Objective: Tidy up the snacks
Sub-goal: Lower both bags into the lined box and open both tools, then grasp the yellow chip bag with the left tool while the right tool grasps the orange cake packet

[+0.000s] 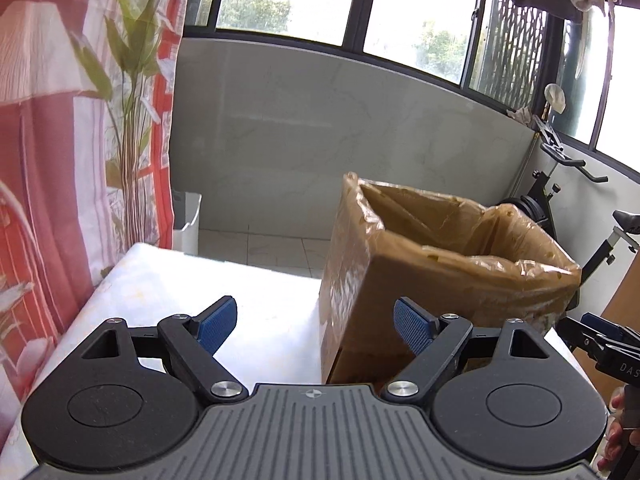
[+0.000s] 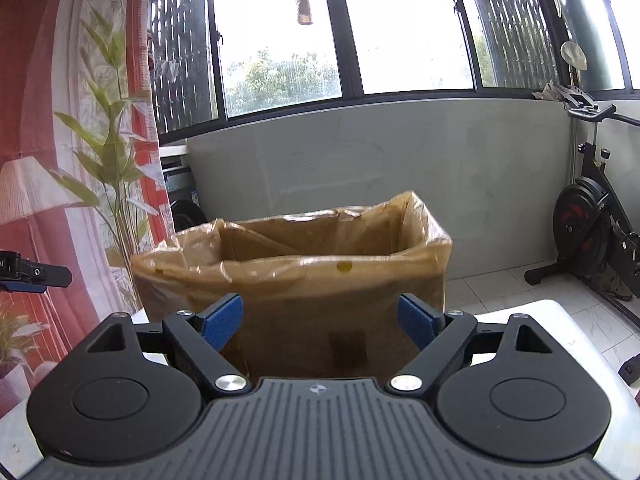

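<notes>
Two grippers hang spread wide with nothing between their blue pads: the left gripper (image 1: 316, 322) over the white tabletop (image 1: 180, 280), the right gripper (image 2: 320, 322) facing the brown cardboard box lined with clear plastic film (image 2: 296, 280) at its twelve o'clock. From the left wrist the box sits at one o'clock. No snacks are visible in either view. The loose liner rim could snag a finger and tip the box. An exercise bike (image 2: 588, 216) stands beyond.

You have the lined cardboard box (image 2: 296, 280) on the table (image 1: 180, 292) right before you, the curtain (image 2: 60, 120) left, the exercise bike (image 2: 592, 220) right, windows (image 2: 280, 40) behind.
</notes>
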Demonstrator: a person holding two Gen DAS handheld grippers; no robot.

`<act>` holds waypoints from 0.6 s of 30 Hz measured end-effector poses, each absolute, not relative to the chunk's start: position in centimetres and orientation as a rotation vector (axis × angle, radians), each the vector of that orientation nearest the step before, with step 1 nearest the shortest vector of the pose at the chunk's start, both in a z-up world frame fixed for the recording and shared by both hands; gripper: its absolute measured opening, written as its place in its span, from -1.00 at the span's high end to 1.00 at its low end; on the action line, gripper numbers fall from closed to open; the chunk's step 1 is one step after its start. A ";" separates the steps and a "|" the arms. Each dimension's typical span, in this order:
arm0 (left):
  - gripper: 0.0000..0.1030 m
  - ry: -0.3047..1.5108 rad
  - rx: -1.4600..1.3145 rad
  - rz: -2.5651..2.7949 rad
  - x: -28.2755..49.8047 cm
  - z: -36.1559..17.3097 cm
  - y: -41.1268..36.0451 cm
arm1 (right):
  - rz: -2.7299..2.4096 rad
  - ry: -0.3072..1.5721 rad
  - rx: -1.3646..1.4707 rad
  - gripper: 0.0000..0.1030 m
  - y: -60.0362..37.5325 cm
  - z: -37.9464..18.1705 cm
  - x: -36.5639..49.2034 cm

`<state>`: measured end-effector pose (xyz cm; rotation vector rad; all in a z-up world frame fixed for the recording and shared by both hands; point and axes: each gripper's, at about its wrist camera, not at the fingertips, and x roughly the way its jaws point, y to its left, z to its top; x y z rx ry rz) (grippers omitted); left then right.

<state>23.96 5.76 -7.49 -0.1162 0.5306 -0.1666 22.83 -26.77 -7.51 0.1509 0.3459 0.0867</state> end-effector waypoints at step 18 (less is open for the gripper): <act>-0.66 0.716 -0.073 -0.116 28.0 -15.9 9.2 | 0.008 0.552 0.227 -0.68 -28.0 -14.6 19.9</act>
